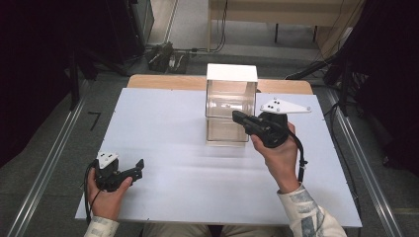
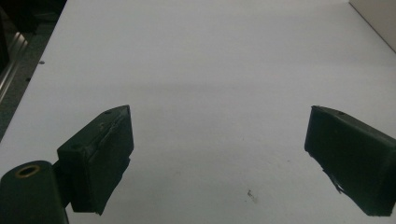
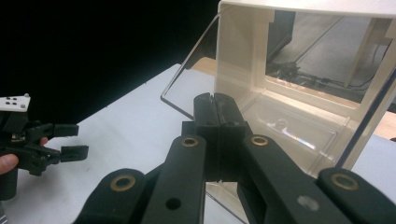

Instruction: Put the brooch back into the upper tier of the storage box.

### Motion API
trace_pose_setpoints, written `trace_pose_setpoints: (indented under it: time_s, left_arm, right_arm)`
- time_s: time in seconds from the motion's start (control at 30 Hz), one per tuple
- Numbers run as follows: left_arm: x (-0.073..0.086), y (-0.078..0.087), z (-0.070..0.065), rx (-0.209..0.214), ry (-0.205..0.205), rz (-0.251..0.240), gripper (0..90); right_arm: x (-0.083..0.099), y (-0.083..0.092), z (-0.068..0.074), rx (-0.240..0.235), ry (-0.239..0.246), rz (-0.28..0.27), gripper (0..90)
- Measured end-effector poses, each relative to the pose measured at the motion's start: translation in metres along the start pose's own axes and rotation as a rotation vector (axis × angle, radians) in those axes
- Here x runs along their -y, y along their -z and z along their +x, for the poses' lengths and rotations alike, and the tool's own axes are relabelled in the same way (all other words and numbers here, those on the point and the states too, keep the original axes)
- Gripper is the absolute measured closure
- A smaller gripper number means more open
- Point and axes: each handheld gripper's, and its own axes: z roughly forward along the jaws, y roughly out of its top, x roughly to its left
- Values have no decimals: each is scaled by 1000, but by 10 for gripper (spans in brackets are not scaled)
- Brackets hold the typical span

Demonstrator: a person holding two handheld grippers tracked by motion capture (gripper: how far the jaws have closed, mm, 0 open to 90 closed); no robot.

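Right now the work centres on the clear box (image 1: 230, 106) w/ a white top, standing upright toward the far middle of the white table (image 1: 163, 163). Its transparent door (image 3: 189, 70) is swung out, so the front is open and the inside looks empty.

Right gripper (image 1: 238, 116) is up at that open front, jaws pressed flat together w/ nothing between them. Probably kept closed so the tip works as a single narrow finger for nudging the door rather than pinching it; whether it touches the box can't be told.

Left gripper (image 1: 140, 167) sits low over the near-left corner, well apart from the box, jaws spread wide and holding nothing. Likely parked there to stay out of the way, ready to steady the box if it slides.
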Motion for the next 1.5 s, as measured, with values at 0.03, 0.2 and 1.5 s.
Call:
trace_pose_setpoints:
  time_s: [0.03,0.2,1.5]
  left_arm:
    - [0,0,0,0,0,0,94]
    - [0,0,0,0,1,0,94]
    - [0,1,1,1,4,-2,94]
  right_arm:
    - [-1,0,0,0,-1,-2,875]
    - [-2,-3,-5,11,-8,-3,875]
    - [-1,-17,-19,41,-28,11,615]
